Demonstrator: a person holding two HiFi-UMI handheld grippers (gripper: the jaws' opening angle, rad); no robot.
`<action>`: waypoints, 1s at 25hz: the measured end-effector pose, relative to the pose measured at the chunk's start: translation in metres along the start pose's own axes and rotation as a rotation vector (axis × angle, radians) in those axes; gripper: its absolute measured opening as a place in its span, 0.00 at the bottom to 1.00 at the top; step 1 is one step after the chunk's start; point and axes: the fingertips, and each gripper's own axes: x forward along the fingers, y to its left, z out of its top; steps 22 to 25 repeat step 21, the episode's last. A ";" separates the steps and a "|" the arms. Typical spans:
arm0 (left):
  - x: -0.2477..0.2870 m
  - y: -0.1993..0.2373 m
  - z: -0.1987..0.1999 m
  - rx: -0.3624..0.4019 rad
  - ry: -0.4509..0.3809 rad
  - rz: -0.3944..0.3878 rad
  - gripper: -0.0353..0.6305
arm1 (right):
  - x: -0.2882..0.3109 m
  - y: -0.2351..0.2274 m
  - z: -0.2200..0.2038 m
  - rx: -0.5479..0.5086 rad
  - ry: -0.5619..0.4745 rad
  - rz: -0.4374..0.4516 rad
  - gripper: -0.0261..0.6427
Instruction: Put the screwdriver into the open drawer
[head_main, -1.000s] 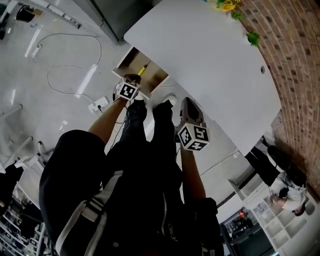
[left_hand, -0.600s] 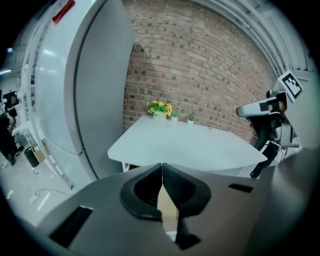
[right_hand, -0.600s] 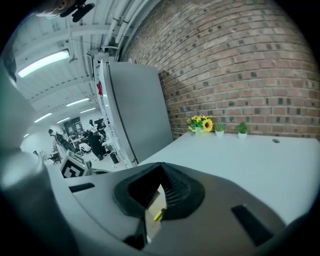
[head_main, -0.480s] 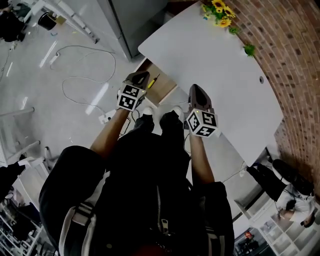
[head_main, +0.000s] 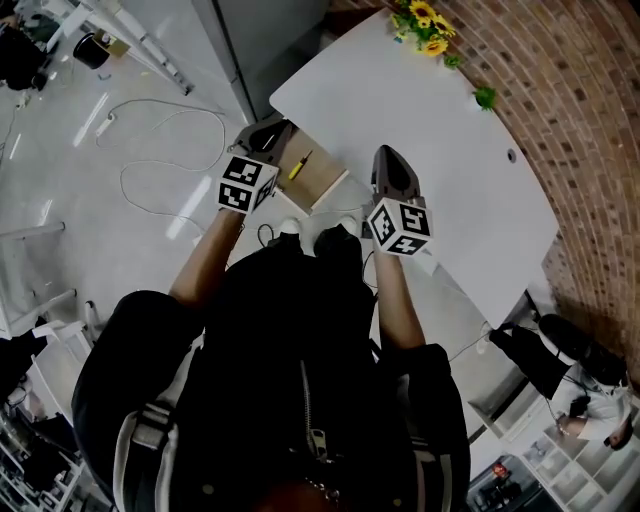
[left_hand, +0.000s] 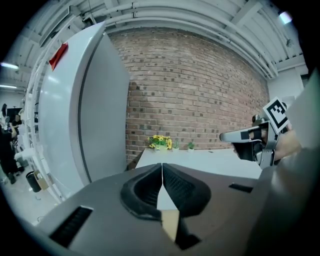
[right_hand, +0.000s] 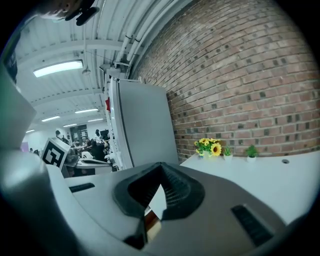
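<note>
Nearest, 2 forearms are seen reaching forward, with 1 gripper held in each hand. The left gripper is held with its jaws pressed together at the tips, and nothing is caught between them. The right gripper is closed in the same way and is likewise empty. Both are raised side by side and well apart.

The screwdriver, with its yellow handle, is seen lying inside the open wooden drawer. It lies between the 2 grippers, nearer the left one and just to the right of its tip, and is touched by neither. The drawer is pulled out from under the white table, whose top is spread out beyond the right gripper.

Past the left gripper a tall pale cabinet is stood. Farthest off, yellow flowers and a small green plant are set at the table's far edge against the brick wall.
</note>
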 end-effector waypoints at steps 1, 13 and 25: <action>0.000 0.000 0.001 0.001 0.000 -0.004 0.09 | -0.001 0.001 0.000 -0.006 -0.002 0.000 0.05; 0.007 -0.003 0.007 0.011 -0.022 -0.024 0.09 | -0.005 -0.001 0.001 -0.035 -0.003 -0.003 0.05; 0.006 -0.007 0.005 0.001 0.001 -0.029 0.09 | -0.004 0.000 0.001 -0.031 -0.001 0.006 0.05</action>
